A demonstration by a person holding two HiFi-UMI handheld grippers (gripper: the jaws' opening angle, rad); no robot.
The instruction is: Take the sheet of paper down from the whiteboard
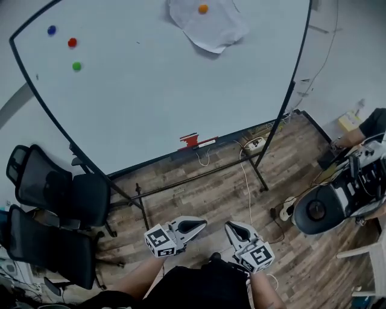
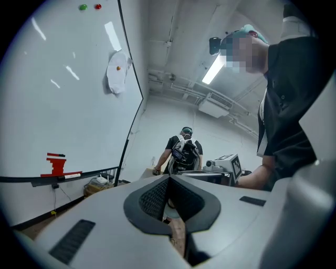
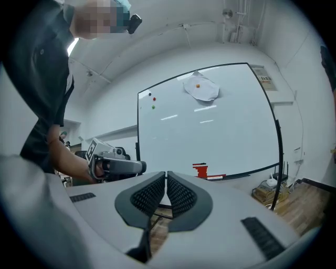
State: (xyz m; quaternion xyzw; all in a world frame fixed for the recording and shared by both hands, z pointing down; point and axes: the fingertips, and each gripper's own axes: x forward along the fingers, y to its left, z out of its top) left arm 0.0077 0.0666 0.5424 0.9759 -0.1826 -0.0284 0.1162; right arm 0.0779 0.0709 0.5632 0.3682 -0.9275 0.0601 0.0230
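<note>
While I stand back from the board, I carry both tools low and level in front of my waist. The left gripper (image 1: 201, 225) has its jaws pressed together on nothing, and the right gripper (image 1: 231, 227) is likewise closed and empty. That suits an approach, I judge: there is nothing to hold yet, and closed jaws catch on nothing.

Just ahead of them a white cable (image 1: 246, 187) trails across the wooden floor (image 1: 211, 199) from a power strip (image 1: 255, 143) by the stand's right leg, and I could trip on it. The stand's low crossbar (image 1: 199, 178) and splayed feet jut toward me, so I must stop short of them. Two black office chairs (image 1: 54, 199) crowd the left end of the stand. A cart of equipment (image 1: 338, 196) and another person (image 1: 373, 124) are off to my right, well apart from my path.

Farther on, a red eraser (image 1: 189, 140) rests on the tray of the whiteboard (image 1: 157, 96). The sheet of paper (image 1: 208, 27) hangs rumpled high up toward the right side, pinned by an orange magnet (image 1: 203, 9). Three spare magnets (image 1: 72, 43) sit well apart at the upper left. Reaching the sheet will likely mean raising a tool high and opening its jaws.
</note>
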